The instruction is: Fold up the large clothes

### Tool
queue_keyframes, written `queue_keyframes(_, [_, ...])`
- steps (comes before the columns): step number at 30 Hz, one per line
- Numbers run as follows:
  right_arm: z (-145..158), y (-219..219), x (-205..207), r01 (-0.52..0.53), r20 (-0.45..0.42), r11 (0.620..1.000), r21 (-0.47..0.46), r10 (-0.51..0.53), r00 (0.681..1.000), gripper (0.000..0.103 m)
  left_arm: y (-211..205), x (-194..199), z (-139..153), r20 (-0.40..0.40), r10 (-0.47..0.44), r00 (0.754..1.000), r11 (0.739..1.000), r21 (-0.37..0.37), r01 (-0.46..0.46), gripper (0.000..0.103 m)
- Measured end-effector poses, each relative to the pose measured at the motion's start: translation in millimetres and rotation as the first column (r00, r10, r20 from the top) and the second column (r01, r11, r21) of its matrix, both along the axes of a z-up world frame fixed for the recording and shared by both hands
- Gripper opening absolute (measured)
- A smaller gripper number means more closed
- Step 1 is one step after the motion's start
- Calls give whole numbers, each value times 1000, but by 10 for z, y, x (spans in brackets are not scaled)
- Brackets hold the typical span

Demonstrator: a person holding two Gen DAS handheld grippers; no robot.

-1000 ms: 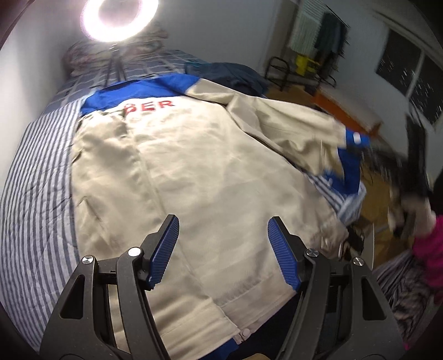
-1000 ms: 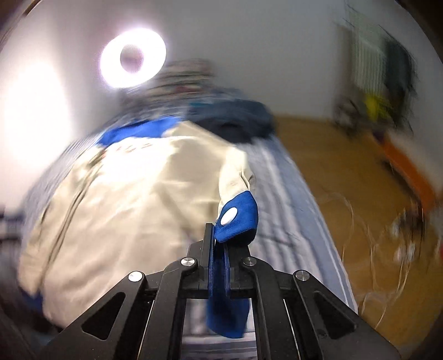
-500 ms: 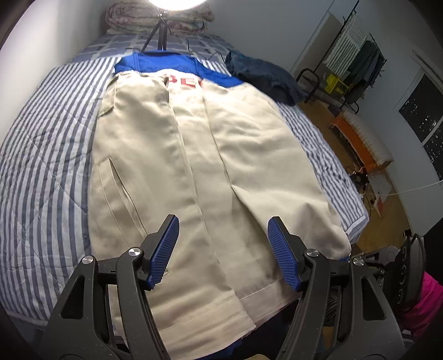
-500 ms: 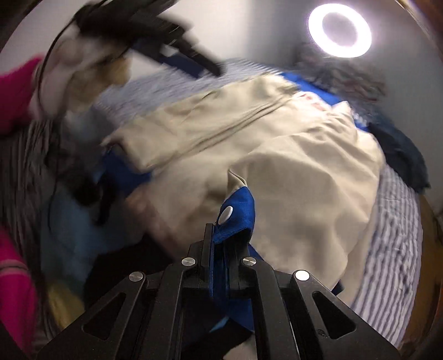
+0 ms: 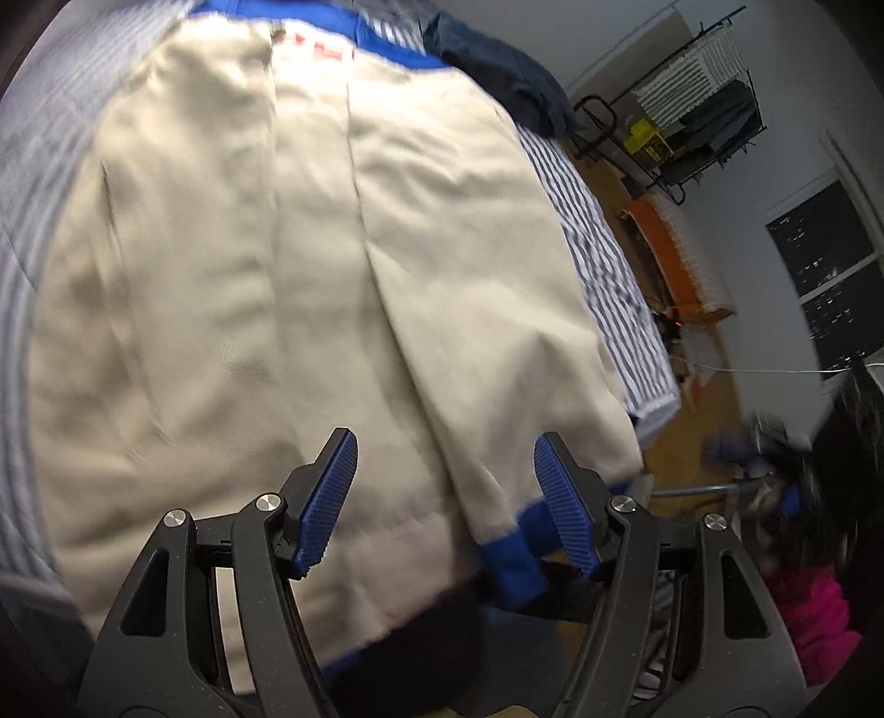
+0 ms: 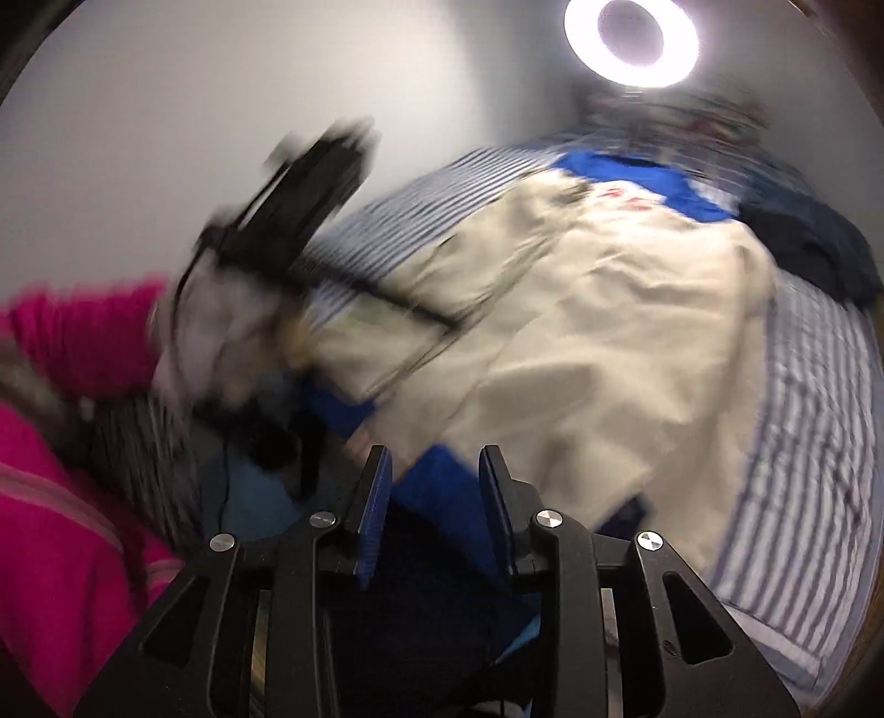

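Observation:
A beige jacket (image 5: 309, 287) with a blue collar and blue cuffs lies flat on the striped bed, sleeves folded over its back. It also shows in the right wrist view (image 6: 596, 342). A blue cuff (image 5: 514, 558) lies at the near hem. My left gripper (image 5: 445, 486) is open and empty just above the near hem. My right gripper (image 6: 433, 486) is open and empty over the blue cuff (image 6: 436, 486) at the bed's near edge. The left gripper (image 6: 309, 193) shows blurred in the right wrist view.
The striped bedsheet (image 5: 608, 243) surrounds the jacket. A dark blue garment (image 5: 503, 72) lies at the far right of the bed. A ring light (image 6: 630, 38) stands at the head. A clothes rack (image 5: 696, 110) and an orange item (image 5: 663, 254) stand on the floor to the right.
My right gripper has opened and let go of the blue cuff, which now lies at the near hem. My left gripper has moved lower and closer to the jacket.

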State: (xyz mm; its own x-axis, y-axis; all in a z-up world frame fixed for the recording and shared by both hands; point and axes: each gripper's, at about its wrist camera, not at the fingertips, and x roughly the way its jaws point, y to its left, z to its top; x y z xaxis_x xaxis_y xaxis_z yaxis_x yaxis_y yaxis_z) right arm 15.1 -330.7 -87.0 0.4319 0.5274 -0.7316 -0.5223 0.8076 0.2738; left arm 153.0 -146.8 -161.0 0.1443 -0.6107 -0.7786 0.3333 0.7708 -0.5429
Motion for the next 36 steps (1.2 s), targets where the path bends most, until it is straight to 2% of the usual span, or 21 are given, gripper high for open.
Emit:
queue_keyframes(4, [-21, -540, 355, 211, -42, 974, 88, -208, 977, 31, -157, -103, -165, -32, -35, 999, 999, 32, 36, 68])
queue_keyframes(5, [-52, -679, 485, 265, -64, 959, 104, -259, 964, 31, -184, -121, -202, -39, -41, 998, 999, 31, 42, 64])
queue_keyframes(6, [-93, -821, 639, 323, -92, 938, 124, -313, 945, 31, -213, -135, -230, -37, -46, 998, 998, 34, 48, 49])
queue_keyframes(7, [-147, -954, 808, 372, -127, 917, 146, -356, 926, 31, -258, -149, -250, -32, -61, 998, 997, 47, 62, 26])
queue_keyframes(9, [-243, -1124, 1072, 443, -178, 879, 175, -414, 892, 31, -308, -165, -277, -36, -78, 996, 995, 54, 80, 5])
queue_keyframes(11, [-359, -1285, 1329, 504, -231, 839, 205, -459, 858, 31, -309, -185, -266, -20, -74, 997, 995, 66, 75, 3])
queue_keyframes(14, [-511, -1400, 1714, 554, -290, 799, 234, -487, 824, 31, -254, -229, -246, -1, -73, 997, 994, 77, 73, 2])
queue_keyframes(19, [-734, -1541, 2262, 620, -357, 751, 225, -529, 770, 31, -148, -229, -255, -1, -63, 998, 995, 74, 63, 2])
queue_keyframes(24, [-1016, -1668, 2673, 659, -401, 733, 169, -559, 725, 31, -112, -220, -270, -12, -69, 998, 996, 62, 70, 2])
queue_keyframes(25, [-1068, -1691, 2741, 669, -420, 720, 183, -558, 716, 26, -118, -225, -267, -12, -73, 997, 995, 62, 74, 2])
queue_keyframes(26, [-1090, -1706, 2780, 677, -424, 711, 190, -563, 710, 16, -129, -224, -256, -11, -77, 997, 995, 62, 77, 2])
queue_keyframes(27, [-1084, -1703, 2810, 682, -418, 708, 184, -571, 706, 2, -140, -214, -245, -10, -79, 997, 995, 62, 80, 2])
queue_keyframes(29, [-1013, -1678, 2850, 677, -374, 726, 123, -598, 709, 1, -133, -204, -229, -13, -80, 997, 996, 49, 81, 2])
queue_keyframes(31, [-812, -1640, 2903, 657, -275, 753, 37, -625, 731, 0, -125, -210, -212, -16, -77, 997, 996, 37, 77, 2])
queue_keyframes(34, [-631, -1697, 2962, 670, -181, 742, -20, -661, 728, 1, -156, -188, -246, -22, -84, 996, 995, 44, 85, 2])
queue_keyframes(36, [-591, -1712, 2961, 675, -191, 737, -46, -669, 718, 2, -153, -172, -257, -38, -81, 996, 996, 29, 82, 2])
